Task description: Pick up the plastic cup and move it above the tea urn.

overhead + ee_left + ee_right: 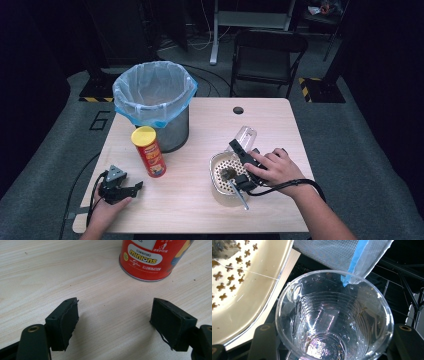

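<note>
Nearest the person, the left gripper [131,189] rests on the table [190,210] at its front left corner, jaws spread wide with only bare wood between them, pointing toward the red can [149,151] with the yellow lid that stands just beyond. On the right side, the right gripper [240,152] is clamped on a clear plastic cup [245,137], tipped on its side with its mouth toward the strainer [226,172]. In the right gripper view the cup [334,320] sits between the jaws, wet inside with brown specks at its bottom. The strainer lies on the table with a dark clump in it. Farther back, at the table's left rear, stands the bin [155,102] lined with a blue-edged bag
</note>
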The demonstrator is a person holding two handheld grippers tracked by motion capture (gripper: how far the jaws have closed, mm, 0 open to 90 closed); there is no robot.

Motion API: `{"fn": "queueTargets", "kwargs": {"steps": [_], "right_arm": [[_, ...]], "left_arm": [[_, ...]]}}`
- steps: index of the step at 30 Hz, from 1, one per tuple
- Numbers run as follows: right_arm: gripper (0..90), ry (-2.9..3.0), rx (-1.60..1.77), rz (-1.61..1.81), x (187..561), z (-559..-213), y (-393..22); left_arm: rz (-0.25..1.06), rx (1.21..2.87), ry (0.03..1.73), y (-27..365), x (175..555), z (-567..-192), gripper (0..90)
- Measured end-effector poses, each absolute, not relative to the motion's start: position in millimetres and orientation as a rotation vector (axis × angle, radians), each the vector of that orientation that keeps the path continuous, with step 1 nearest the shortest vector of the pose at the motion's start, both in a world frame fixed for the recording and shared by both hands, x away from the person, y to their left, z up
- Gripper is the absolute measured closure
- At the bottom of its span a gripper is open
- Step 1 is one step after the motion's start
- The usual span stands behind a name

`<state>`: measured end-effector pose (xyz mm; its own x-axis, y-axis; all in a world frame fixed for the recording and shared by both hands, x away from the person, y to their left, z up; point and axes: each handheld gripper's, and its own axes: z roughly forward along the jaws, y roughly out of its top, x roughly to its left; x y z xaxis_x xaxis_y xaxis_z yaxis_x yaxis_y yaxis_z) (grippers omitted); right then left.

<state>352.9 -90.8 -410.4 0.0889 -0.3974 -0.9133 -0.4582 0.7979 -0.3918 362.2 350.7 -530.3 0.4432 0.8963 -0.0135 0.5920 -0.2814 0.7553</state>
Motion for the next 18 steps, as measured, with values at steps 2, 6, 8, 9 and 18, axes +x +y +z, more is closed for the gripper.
{"fn": "queueTargets", "kwargs": {"steps": [2, 6, 8, 9, 18], "right_arm": [[36.2, 1.541, -0.706, 0.063, 353.8, -411.1, -91.5], [36.0, 1.560, -0.633, 0.143, 353.5, -411.8, -94.5], [36.0, 1.564, -0.617, 0.166, 354.9, -410.8, -95.1], [36.0, 1.563, -0.616, 0.175, 355.2, -410.9, -95.2], [35.7, 1.680, -0.456, 0.388, 357.6, -404.5, -98.7]], "left_arm": [[0.552, 1.993, 1.246, 350.8, 362.3, -530.3, 22.2], [0.552, 1.992, 1.246, 350.7, 362.2, -530.3, 22.2], [0.553, 1.992, 1.246, 350.7, 362.2, -530.3, 22.1], [0.552, 1.992, 1.247, 350.7, 362.2, -530.3, 22.1], [0.553, 1.991, 1.246, 350.7, 362.2, -530.4, 22.1]]}}
